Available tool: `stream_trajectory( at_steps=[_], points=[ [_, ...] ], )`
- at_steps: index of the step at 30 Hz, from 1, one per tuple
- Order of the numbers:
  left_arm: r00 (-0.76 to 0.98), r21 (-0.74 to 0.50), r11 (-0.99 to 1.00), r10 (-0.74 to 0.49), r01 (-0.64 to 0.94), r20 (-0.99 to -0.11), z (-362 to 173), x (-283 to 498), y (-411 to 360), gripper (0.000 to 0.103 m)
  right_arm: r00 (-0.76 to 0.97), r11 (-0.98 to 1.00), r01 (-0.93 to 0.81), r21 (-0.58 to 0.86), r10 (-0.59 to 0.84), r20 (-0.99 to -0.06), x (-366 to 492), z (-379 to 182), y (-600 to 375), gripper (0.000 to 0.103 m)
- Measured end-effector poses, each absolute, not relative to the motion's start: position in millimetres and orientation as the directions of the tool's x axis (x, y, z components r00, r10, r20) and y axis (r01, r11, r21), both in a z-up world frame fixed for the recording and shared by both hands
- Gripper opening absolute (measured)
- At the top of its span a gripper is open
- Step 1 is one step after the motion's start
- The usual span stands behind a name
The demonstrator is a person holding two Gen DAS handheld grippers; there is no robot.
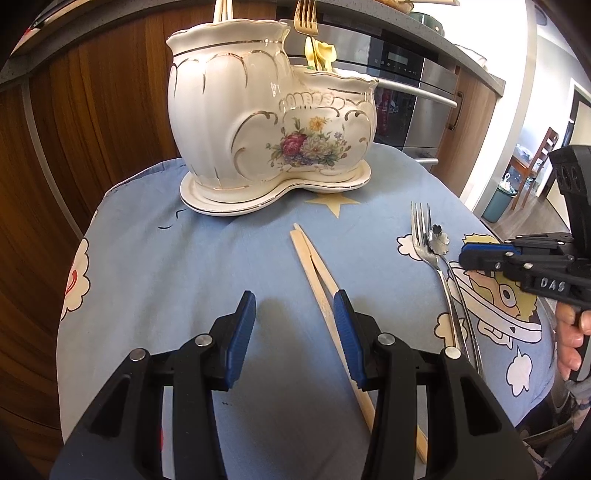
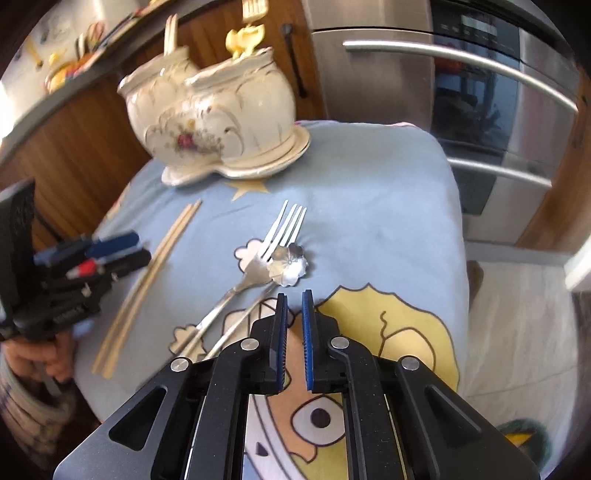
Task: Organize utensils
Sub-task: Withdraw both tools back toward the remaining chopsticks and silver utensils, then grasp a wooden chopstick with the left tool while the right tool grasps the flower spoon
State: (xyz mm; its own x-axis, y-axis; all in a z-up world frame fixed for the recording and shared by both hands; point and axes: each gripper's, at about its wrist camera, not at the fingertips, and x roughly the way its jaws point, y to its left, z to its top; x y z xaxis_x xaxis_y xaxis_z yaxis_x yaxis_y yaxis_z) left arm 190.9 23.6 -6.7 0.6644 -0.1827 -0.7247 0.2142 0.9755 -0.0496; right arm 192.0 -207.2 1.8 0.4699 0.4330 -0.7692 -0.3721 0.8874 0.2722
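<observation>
1. On the blue cartoon cloth (image 1: 221, 266): one pair of wooden chopsticks (image 1: 314, 266), one steel fork (image 2: 280, 229), one flower-bowled spoon (image 2: 288, 264).
2. Fork and spoon lie crossed, touching, toward the cloth's right edge; the chopsticks lie mid-cloth.
3. The cream floral ceramic holder (image 1: 266, 129), at the far edge, has two compartments holding a gold fork (image 1: 306, 18) and pale utensils.
4. Left gripper (image 1: 295, 328): half open, empty. Right gripper (image 2: 294, 306): nearly closed, empty.

Gold fork (image 1: 306, 18) cut off at top edge, chopsticks (image 1: 325, 295) partly hidden behind jaws.
</observation>
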Motion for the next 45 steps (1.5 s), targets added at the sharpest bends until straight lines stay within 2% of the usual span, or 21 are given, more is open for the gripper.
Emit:
stream_trajectory(
  at_steps=[2, 9, 12, 13, 15, 20, 23, 26, 28, 30, 35, 45],
  points=[
    [0.663, -0.050, 0.976, -0.182, 0.214, -0.726, -7.0, 191.2, 23.6, 0.044, 0.478, 0.880, -0.363, 0.306, 0.458, -0.750, 188.9, 4.8, -205.9, 0.019],
    [0.660, -0.054, 0.975, -0.186, 0.215, -0.728, -7.2, 191.0, 23.8, 0.044, 0.492, 0.895, -0.398, 0.202, 0.394, -0.776, 174.3, 0.6, -173.3, 0.023],
    [0.655, -0.059, 0.975, -0.190, 0.216, -0.731, -7.9, 192.2, 23.9, 0.044, 0.491, 0.892, -0.406, 0.201, 0.398, -0.775, 167.5, 1.2, -169.6, 0.027],
    [0.650, -0.062, 0.974, -0.192, 0.218, -0.735, -8.3, 193.1, 23.4, 0.044, 0.499, 0.891, -0.420, 0.172, 0.385, -0.776, 164.9, 1.4, -166.8, 0.027],
    [0.638, -0.066, 0.972, -0.197, 0.224, -0.745, -9.8, 194.8, 23.2, 0.044, 0.506, 0.886, -0.447, 0.125, 0.366, -0.781, 163.0, 1.5, -162.7, 0.019],
    [0.617, -0.062, 0.968, -0.203, 0.243, -0.760, -11.7, 197.7, 22.1, 0.044, 0.457, 0.852, -0.509, 0.117, 0.384, -0.802, 171.7, 3.8, -176.6, 0.008],
    [0.613, -0.038, 0.965, -0.196, 0.260, -0.765, -12.3, 195.4, 19.5, 0.038, 0.430, 0.836, -0.542, 0.090, 0.368, -0.824, 179.1, 4.9, -189.5, 0.005],
    [0.605, -0.007, 0.959, -0.185, 0.284, -0.774, -12.1, 193.4, 16.4, 0.030, 0.398, 0.828, -0.555, 0.083, 0.351, -0.848, 188.8, 7.0, -199.8, 0.005],
    [0.582, -0.002, 0.956, -0.181, 0.295, -0.793, -10.2, 195.2, 16.1, 0.018, 0.360, 0.815, -0.573, 0.091, 0.349, -0.865, 197.2, 7.7, -201.0, 0.005],
    [0.551, 0.012, 0.950, -0.170, 0.311, -0.817, -8.5, 198.4, 16.8, 0.012, 0.325, 0.797, -0.598, 0.083, 0.336, -0.884, 202.5, 8.1, -198.4, 0.005],
    [0.437, 0.058, 0.924, -0.123, 0.378, -0.891, -3.5, 211.5, 23.0, 0.011, 0.230, 0.748, -0.661, 0.063, 0.282, -0.931, 217.6, 10.2, -188.4, 0.006],
    [0.211, 0.013, 0.902, -0.087, 0.432, -0.974, -0.2, 246.1, 37.4, 0.011, 0.085, 0.683, -0.730, 0.016, 0.114, -0.990, 240.4, 10.2, -159.8, 0.007]
  ],
)
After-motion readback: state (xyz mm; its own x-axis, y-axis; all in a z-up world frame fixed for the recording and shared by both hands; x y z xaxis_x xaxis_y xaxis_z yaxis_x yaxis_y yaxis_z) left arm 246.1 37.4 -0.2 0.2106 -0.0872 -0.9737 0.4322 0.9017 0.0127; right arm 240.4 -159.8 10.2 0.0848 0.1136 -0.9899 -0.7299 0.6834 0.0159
